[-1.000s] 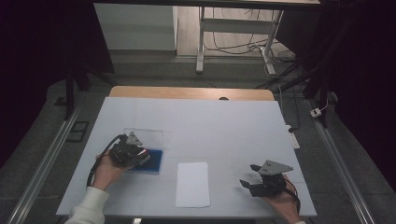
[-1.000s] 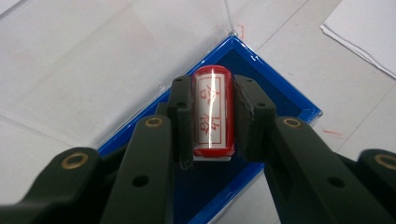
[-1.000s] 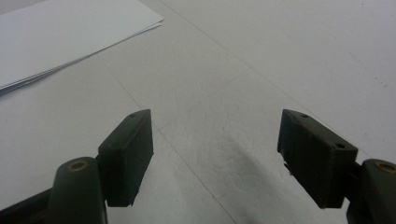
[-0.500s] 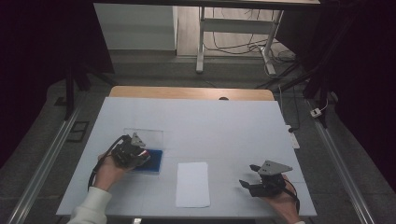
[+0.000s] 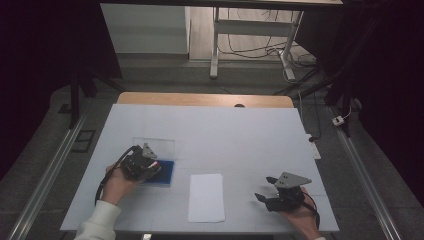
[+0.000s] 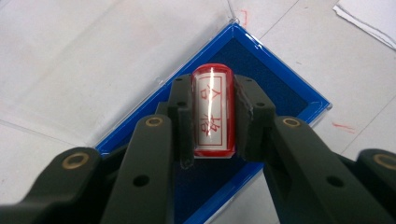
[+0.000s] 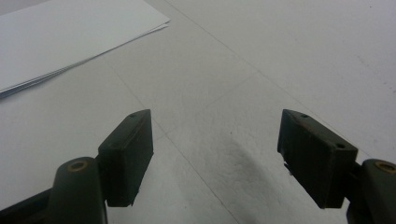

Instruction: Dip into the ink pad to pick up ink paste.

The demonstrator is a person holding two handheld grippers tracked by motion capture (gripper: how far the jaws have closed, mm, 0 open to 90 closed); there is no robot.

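**Stamp is on the ink pad, paper not stamped yet**

Starting at the jaws: the left gripper [image 6: 212,116] has its jaws clamped tight on one red-capped stamp [image 6: 212,112], pads squeezing it from both sides, dead centre of the left gripper view. You can read red characters on its label. The stamp sits right over the dark blue ink pad [image 6: 280,88], which lies in a blue-rimmed tray running diagonally across that frame; whether the stamp face is actually pressing into the pad I can't tell from here. A clear lid [image 5: 155,145] lies just behind the pad in the high view, left of centre.

The right gripper [image 7: 215,149] has its jaws spread wide with nothing between them, resting low over the bare surface [image 7: 261,56], lower right of the high view.

Progress-wise I'd say it's early: stamp picked up, inking underway, and the white paper [image 5: 206,197] at bottom centre looks blank, so the actual stamping is left.

Count: one stamp, one ink pad, one lid, one small stack of paper, two grippers.
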